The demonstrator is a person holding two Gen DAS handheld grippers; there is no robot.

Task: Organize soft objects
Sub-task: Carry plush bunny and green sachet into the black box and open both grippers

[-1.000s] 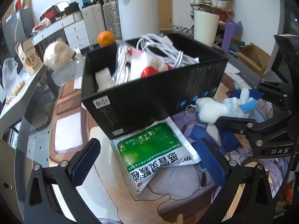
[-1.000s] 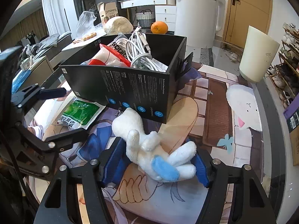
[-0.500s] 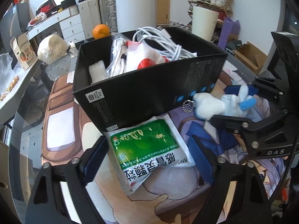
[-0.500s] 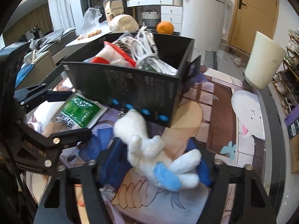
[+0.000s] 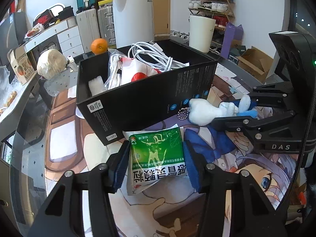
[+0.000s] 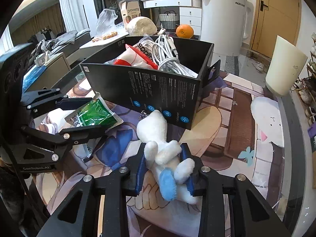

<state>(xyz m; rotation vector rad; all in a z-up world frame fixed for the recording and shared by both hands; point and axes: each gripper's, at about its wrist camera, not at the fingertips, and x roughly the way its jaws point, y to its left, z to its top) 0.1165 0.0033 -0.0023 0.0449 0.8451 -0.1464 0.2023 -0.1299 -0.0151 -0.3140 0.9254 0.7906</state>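
My left gripper [image 5: 156, 165] is shut on a green and white soft packet [image 5: 157, 159], which bulges between the blue pads just in front of the black box [image 5: 138, 100]. My right gripper [image 6: 165, 167] is shut on a white plush toy with blue feet [image 6: 164, 150], its head lying towards the box [image 6: 158, 90]. The box holds white cables [image 5: 156, 57], a red and white bag and plastic wrapped items. Each gripper shows in the other's view: the right one with the plush [image 5: 209, 109], the left one with the packet [image 6: 92, 113].
An anime-print mat [image 5: 246, 167] covers the glass table. An orange [image 5: 99, 46] and a pale round bundle [image 5: 51, 66] lie behind the box. A white cylinder bin [image 6: 284, 67] stands at the right. A white appliance and drawers stand beyond.
Both grippers have closed: the left one onto the green packet, the right one onto the plush toy. Both objects have risen slightly off the mat.
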